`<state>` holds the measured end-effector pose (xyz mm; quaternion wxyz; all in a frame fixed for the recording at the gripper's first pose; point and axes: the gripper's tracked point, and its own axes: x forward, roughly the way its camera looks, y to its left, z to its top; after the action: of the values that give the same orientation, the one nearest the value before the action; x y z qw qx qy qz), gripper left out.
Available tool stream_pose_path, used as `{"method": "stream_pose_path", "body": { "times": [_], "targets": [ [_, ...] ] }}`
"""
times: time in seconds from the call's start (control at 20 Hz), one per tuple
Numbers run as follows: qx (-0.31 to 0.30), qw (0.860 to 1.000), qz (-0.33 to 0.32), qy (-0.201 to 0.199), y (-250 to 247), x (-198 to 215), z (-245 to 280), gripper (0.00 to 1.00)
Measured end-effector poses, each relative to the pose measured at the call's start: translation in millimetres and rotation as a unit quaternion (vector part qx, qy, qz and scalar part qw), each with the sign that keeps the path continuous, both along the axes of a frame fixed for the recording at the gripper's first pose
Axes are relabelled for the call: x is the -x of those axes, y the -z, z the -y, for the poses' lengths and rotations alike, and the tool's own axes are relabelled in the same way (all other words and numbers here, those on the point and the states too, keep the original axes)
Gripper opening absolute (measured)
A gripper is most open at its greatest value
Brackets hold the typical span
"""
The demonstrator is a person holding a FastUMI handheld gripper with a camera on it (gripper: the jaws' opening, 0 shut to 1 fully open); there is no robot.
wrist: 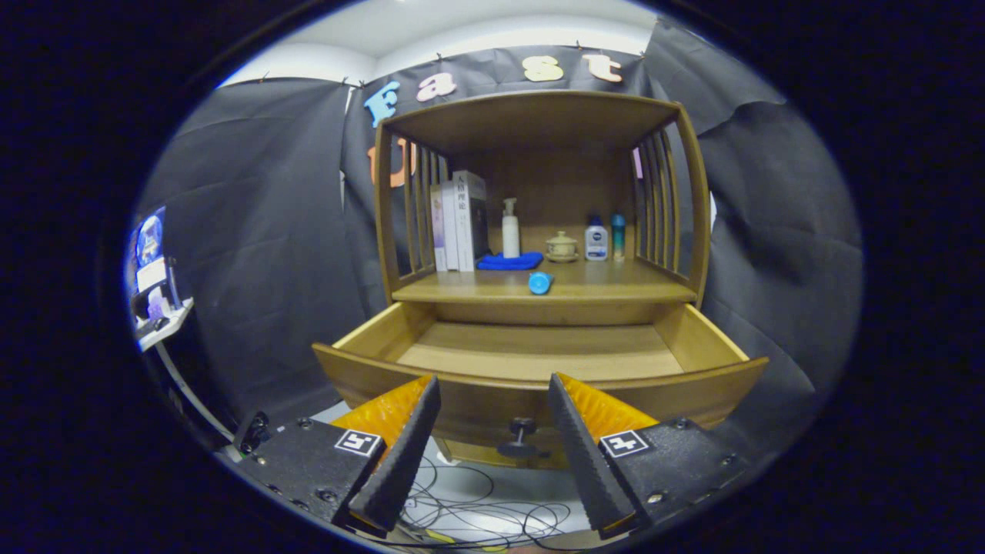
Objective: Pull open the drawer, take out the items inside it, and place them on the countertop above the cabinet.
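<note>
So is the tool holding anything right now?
No, nothing. The tool is open, its fingers either side of the drawer knob but not touching it.

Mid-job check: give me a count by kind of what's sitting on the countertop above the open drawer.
Books: 3
Bottles: 3, a pump bottle, a white bottle, a teal bottle
Blue cloth: 1
Lidded cup: 1
Small blue item: 1
Total: 9
Gripper open, knob between its fingers.

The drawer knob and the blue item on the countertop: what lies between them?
In the gripper view, the pulled-out drawer lies between the knob and the blue item; its visible floor is bare wood. The open fingers flank the knob.
</note>
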<state>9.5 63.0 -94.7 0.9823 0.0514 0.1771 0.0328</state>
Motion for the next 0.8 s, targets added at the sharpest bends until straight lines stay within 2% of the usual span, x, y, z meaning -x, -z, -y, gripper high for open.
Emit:
{"method": "stream_pose_path", "body": {
  "times": [0.35, 0.5, 0.8],
  "targets": [
    [0.006, 0.999, -0.015, 0.039, 70, -9, 16, 0.89],
    [0.004, 0.999, -0.03, 0.043, 93, -11, 13, 0.89],
    [0.002, 0.998, -0.033, 0.045, 102, -21, 12, 0.89]
  ]
}}
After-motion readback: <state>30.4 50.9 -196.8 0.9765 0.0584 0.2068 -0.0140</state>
